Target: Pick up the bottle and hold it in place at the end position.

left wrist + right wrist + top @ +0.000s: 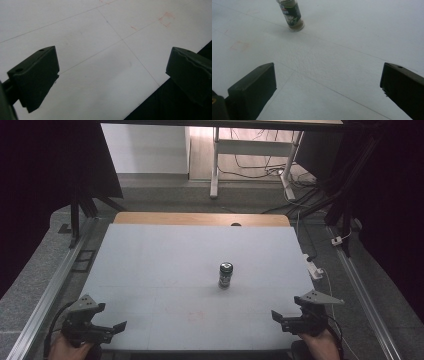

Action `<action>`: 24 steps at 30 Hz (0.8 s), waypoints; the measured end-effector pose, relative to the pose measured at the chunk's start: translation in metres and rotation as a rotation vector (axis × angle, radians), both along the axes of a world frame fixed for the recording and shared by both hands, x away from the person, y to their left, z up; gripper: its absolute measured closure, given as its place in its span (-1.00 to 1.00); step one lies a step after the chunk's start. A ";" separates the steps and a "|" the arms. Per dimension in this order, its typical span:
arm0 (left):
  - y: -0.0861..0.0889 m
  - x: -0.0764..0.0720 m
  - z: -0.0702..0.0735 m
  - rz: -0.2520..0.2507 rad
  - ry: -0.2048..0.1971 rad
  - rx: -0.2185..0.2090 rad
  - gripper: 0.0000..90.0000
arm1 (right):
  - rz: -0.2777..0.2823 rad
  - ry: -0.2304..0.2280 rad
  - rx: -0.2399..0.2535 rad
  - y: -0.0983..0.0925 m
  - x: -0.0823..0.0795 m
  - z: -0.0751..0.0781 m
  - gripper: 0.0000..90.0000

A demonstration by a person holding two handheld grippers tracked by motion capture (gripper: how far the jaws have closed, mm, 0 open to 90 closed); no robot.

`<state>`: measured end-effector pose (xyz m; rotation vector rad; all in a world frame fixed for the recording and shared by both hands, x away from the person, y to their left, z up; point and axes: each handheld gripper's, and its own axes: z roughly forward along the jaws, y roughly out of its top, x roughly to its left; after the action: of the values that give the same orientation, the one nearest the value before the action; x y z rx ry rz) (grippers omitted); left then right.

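Observation:
A small spice jar (226, 274) with a dark label and green cap stands upright near the middle of the white table (165, 255). In the right gripper view the jar (292, 15) is ahead and to the left, well beyond the jaws. My left gripper (116, 328) sits at the table's front left corner, held by a hand, jaws wide apart with nothing between them (112, 72). My right gripper (278, 318) is at the front right, also open and empty (328, 82). Both grippers are far from the jar.
Faint pencil lines and a reddish square mark (167, 19) cross the table top. A wooden strip (200, 218) borders the far edge. Metal rails (47, 292) run along both sides. A white power strip (314, 269) lies right of the table.

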<state>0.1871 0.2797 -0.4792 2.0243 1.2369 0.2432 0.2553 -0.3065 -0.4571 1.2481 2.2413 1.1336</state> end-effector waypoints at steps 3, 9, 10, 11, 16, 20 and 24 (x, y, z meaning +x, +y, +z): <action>0.001 0.000 0.000 0.002 -0.001 -0.007 -1.00 | 0.001 0.015 0.002 0.000 0.002 -0.001 -0.99; -0.001 -0.001 0.000 -0.016 -0.006 0.007 -1.00 | 0.012 0.036 0.007 0.000 0.003 -0.001 -1.00; -0.001 -0.001 0.000 -0.018 -0.003 0.008 -1.00 | 0.019 0.039 0.004 0.000 0.003 -0.001 -1.00; -0.001 -0.001 0.000 -0.018 -0.001 0.007 -1.00 | 0.019 0.039 0.004 0.000 0.003 -0.001 -1.00; 0.001 0.000 0.000 -0.025 0.009 -0.009 -1.00 | 0.052 0.048 -0.015 0.004 0.004 -0.002 -1.00; 0.002 0.001 0.000 -0.040 0.012 -0.026 -1.00 | 0.057 0.046 -0.020 0.004 0.004 -0.001 -1.00; 0.002 0.001 -0.001 -0.039 0.014 -0.033 -1.00 | 0.059 0.049 -0.015 0.004 0.004 -0.001 -1.00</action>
<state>0.1879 0.2822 -0.4798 2.0227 1.2009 0.1891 0.2592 -0.3026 -0.4582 1.2241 2.3326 1.1163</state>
